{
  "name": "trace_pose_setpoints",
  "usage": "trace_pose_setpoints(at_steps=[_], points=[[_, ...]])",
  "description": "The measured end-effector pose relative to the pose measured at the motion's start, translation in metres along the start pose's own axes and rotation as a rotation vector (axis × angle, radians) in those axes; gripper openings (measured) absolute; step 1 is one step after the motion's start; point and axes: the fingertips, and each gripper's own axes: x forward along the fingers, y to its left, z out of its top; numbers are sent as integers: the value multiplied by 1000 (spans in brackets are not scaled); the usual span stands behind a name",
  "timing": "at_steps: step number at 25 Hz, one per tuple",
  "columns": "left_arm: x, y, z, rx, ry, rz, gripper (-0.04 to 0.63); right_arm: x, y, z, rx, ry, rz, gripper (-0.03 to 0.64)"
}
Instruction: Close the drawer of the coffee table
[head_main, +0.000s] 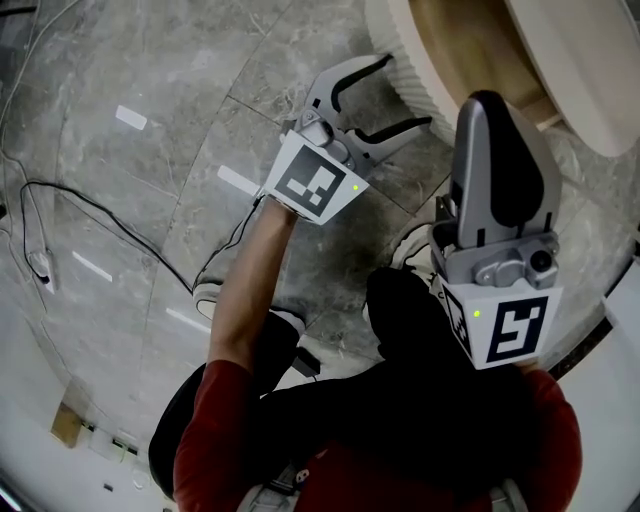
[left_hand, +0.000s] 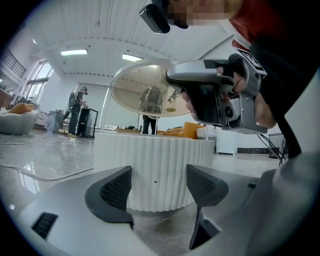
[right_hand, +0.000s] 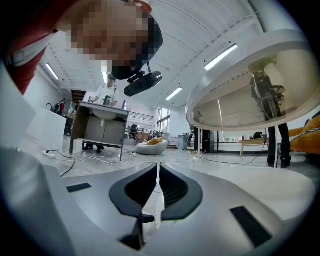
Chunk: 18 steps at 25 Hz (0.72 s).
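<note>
Grey marble floor (head_main: 150, 150) filled the frame; at upper right, the coffee table (head_main: 590, 70) showed its ribbed drawer (head_main: 398, 45), seemingly out. Left gripper (head_main: 408, 90), jaws apart and empty, faced it, probably to push; right gripper (right_hand: 157, 186), closed on nothing, hung aside.

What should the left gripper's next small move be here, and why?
Probably ease the left gripper forward until it meets the ribbed drawer front, then push. Its jaws stand apart, aimed at that front, with floor showing between them and it. The drawer's wooden interior is exposed, so it is open. The right gripper is shut, empty.
</note>
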Motion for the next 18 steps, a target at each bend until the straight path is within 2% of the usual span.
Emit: trace_pose_setpoints(at_steps=[5,10,18], points=[[21,0,1,14,-14,-7,342,-5,-6,-5,5,11,-14,28],[42,4,0,102,2,-21,342,-11,-15,-10,-1,26,-40,28],[73,6,0,103,-10,-52,339,-20,-29,-21,22,47,-81,28]])
